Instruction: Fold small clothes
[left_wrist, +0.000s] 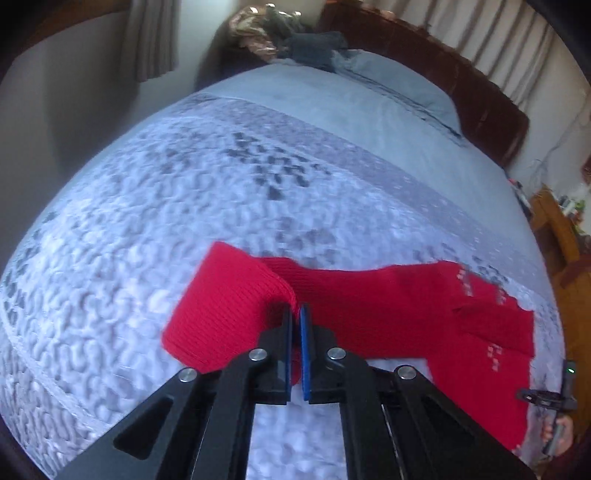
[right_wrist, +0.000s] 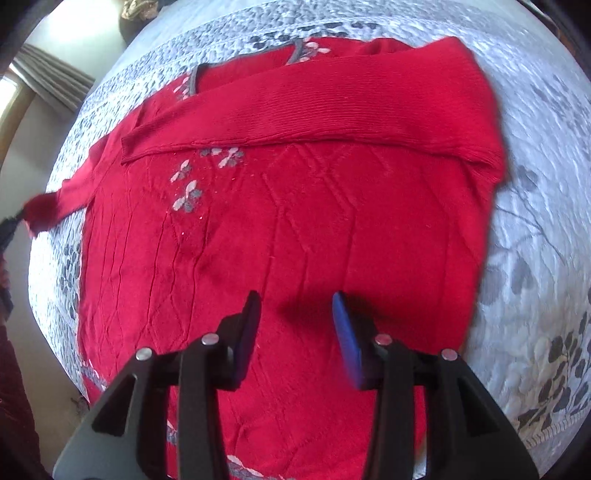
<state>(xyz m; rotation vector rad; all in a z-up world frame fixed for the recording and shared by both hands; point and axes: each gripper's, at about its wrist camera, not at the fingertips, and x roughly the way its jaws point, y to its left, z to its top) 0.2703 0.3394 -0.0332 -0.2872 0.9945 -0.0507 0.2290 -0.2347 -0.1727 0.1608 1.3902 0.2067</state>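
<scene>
A red knit sweater (right_wrist: 295, 229) with grey and white flower patches lies flat on the bed. One sleeve (right_wrist: 314, 110) is folded across its chest. My left gripper (left_wrist: 295, 314) is shut on the cuff of the other sleeve (left_wrist: 229, 306) and holds it above the quilt. That cuff also shows at the left edge of the right wrist view (right_wrist: 40, 210). My right gripper (right_wrist: 295, 306) is open and empty, hovering over the sweater's lower body.
The bed is covered by a grey-white quilt (left_wrist: 147, 206) with dark flower prints. A blue pillow (left_wrist: 388, 85) and a pile of dark clothes (left_wrist: 288, 40) lie near the brown headboard (left_wrist: 480, 103). A wooden nightstand (left_wrist: 561, 229) stands at the right.
</scene>
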